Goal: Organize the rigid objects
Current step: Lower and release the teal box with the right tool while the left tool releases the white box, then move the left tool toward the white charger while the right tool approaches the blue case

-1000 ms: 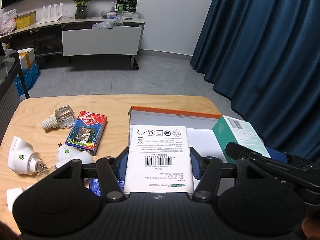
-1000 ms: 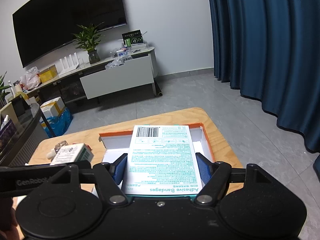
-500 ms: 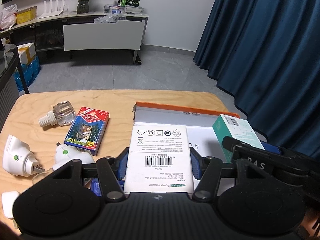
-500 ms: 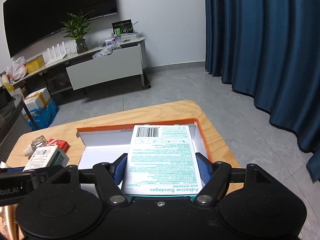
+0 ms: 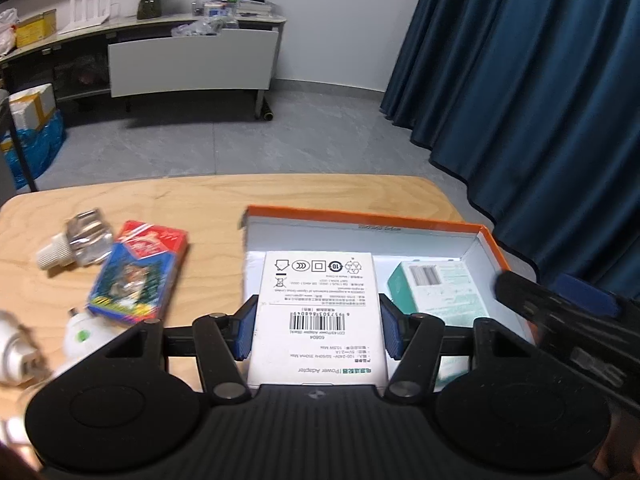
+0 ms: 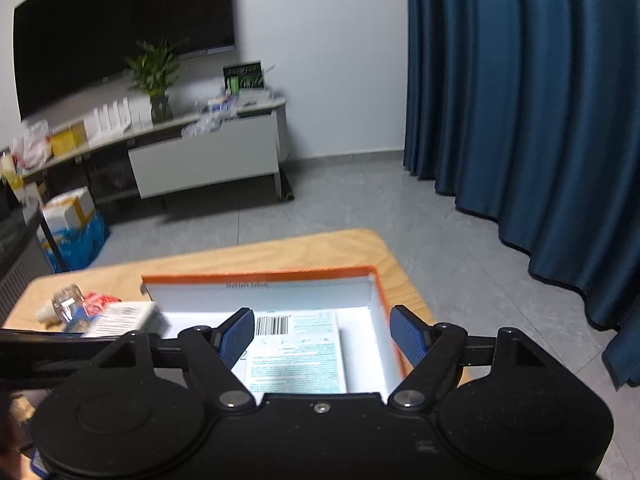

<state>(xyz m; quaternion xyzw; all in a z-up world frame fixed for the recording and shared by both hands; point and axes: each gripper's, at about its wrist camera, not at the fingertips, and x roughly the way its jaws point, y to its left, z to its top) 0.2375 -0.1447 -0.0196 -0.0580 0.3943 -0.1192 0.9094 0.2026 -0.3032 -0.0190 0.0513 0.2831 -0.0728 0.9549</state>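
Observation:
My left gripper (image 5: 319, 324) is shut on a white power adapter box (image 5: 320, 308), its blue pads pressing both long sides, and holds it over the left part of an open white carton with an orange rim (image 5: 360, 220). In the right wrist view my right gripper (image 6: 322, 330) hovers over the same carton (image 6: 260, 278) with its jaws opening. A teal-and-white adhesive bandages box (image 6: 296, 352) lies below them on the carton floor, and neither pad touches it. In the left wrist view the bandages box (image 5: 436, 288) lies right of the adapter box.
On the wooden table (image 5: 200, 200), left of the carton, lie a red-and-blue card pack (image 5: 138, 272), a clear bottle (image 5: 76, 238) and white plug-in devices (image 5: 84, 334). A blue curtain (image 5: 520, 100) hangs to the right, past the table's edge.
My right gripper's jaws have spread and let go of the bandages box, which now lies in the carton. My left gripper has carried the adapter box forward over the carton.

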